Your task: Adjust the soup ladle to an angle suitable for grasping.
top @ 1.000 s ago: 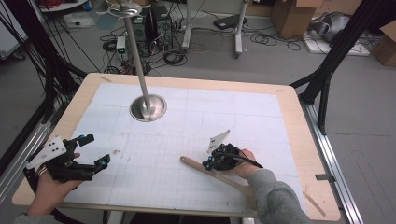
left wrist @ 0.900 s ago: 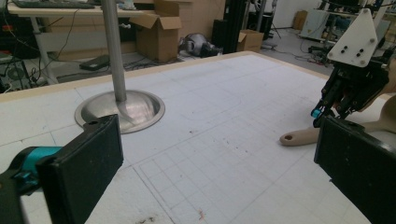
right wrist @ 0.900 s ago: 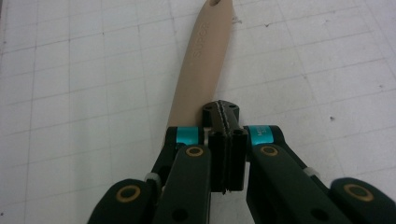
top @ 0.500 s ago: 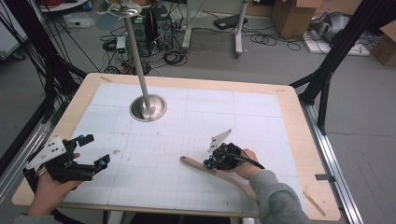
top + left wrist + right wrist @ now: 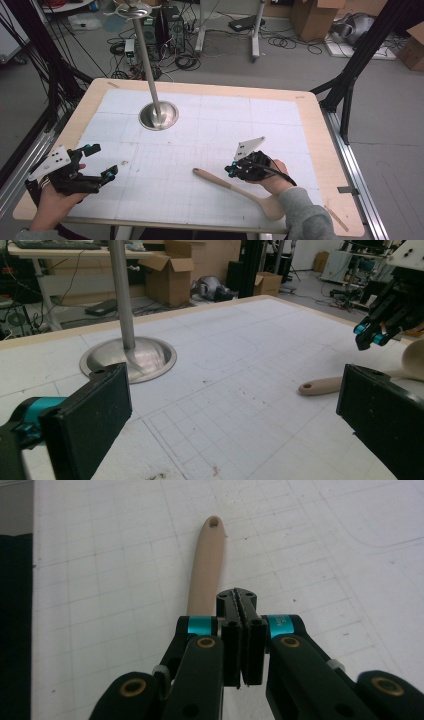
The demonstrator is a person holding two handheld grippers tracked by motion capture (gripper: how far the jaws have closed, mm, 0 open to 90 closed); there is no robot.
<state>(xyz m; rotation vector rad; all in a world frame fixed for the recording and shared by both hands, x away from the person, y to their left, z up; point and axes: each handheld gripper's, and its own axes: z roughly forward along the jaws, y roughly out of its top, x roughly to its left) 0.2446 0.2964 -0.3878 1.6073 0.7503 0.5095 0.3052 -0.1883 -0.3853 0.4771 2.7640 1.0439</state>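
Observation:
A light wooden spoon point(image 5: 215, 179) lies flat on the white gridded table top point(image 5: 210, 125), handle to the left, bowl near the front edge. My right gripper point(image 5: 229, 171) hovers just over the handle, jaws shut with nothing between them. In the right gripper view the black jaws point(image 5: 242, 600) press together above the spoon handle point(image 5: 207, 565). My left gripper point(image 5: 104, 160) is held at the front left corner, open and empty. Its wide-set jaws point(image 5: 235, 405) frame the spoon handle point(image 5: 322, 386) and the right gripper point(image 5: 369, 337) farther off.
A metal stand with a round base point(image 5: 159, 116) and a tall pole point(image 5: 145, 55) is at the back left of the table. The wooden rim point(image 5: 330, 165) borders the table. Cables, boxes and frame legs are on the floor beyond.
My right gripper has lifted a little above the spoon handle. The spoon stays on the table. The left gripper has not moved.

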